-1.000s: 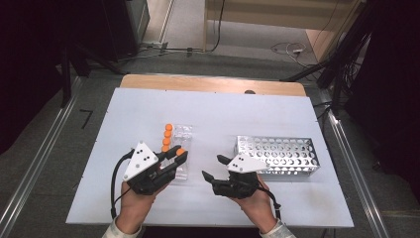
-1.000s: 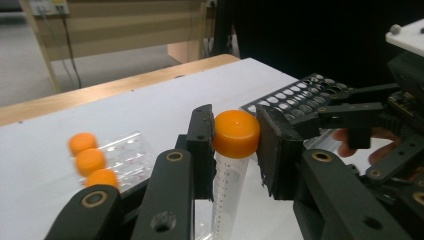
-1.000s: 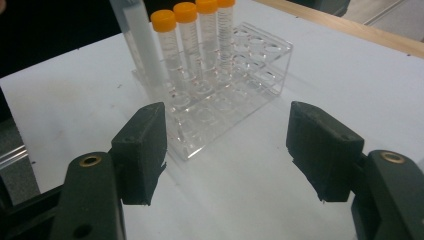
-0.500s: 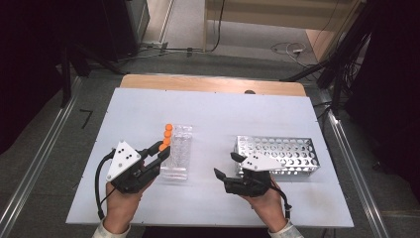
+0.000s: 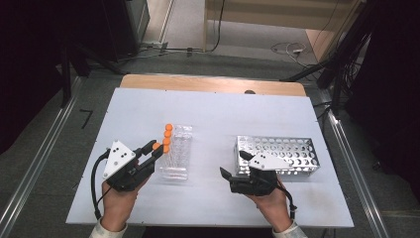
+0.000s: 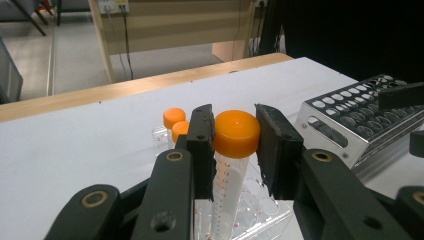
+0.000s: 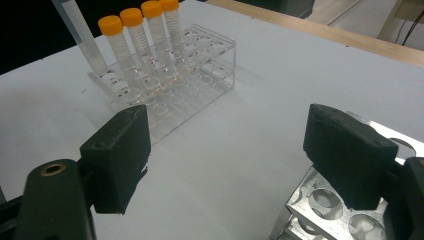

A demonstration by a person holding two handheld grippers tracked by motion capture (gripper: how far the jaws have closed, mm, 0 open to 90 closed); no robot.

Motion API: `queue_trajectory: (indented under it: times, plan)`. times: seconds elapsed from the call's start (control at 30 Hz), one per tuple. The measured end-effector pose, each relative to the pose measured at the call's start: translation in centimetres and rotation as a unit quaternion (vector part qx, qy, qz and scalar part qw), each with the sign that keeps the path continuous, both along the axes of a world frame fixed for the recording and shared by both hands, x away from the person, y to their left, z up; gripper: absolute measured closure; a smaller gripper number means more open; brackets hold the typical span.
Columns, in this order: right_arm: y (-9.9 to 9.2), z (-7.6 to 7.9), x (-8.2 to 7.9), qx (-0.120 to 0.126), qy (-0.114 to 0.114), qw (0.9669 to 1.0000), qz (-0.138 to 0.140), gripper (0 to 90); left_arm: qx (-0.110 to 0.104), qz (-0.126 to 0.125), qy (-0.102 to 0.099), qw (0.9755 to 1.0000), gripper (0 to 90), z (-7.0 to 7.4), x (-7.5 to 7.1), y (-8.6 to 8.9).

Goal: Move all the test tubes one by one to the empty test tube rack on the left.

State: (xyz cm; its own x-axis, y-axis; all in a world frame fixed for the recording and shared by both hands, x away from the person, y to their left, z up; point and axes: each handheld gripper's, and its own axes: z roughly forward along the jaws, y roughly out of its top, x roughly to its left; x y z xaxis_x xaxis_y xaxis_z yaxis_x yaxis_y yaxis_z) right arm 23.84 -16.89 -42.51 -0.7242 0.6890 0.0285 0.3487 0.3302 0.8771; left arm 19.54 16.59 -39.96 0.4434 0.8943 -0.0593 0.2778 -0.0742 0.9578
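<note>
- Clamping my left gripper (image 6: 235,150) on the orange cap of a tube (image 6: 235,134); both pads press its sides, and the tube stands upright in the clear rack (image 5: 179,148);
- the held tube is at the near end of a row of orange-capped tubes (image 7: 150,30) along the rack's left side; the high view shows the gripper reaching it from the left;
- my right gripper (image 7: 235,155) holds nothing; its jaws have just been opening and stand wide apart with bare table (image 5: 218,119) between them;
- it rests low beside the near left corner of the metal rack (image 5: 282,153), well apart from the clear rack.
</note>
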Motion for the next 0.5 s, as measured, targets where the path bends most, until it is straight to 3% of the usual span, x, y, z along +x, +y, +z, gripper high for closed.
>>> queue_trajectory:
  times: [0.5]
  plan:
    - [0.0, 0.1, -0.1, 0.003, -0.002, 1.0000, 0.001, 18.8, 0.025, 0.008, 0.024, 0.9994, 69.8, -2.1, 0.9, -1.0]
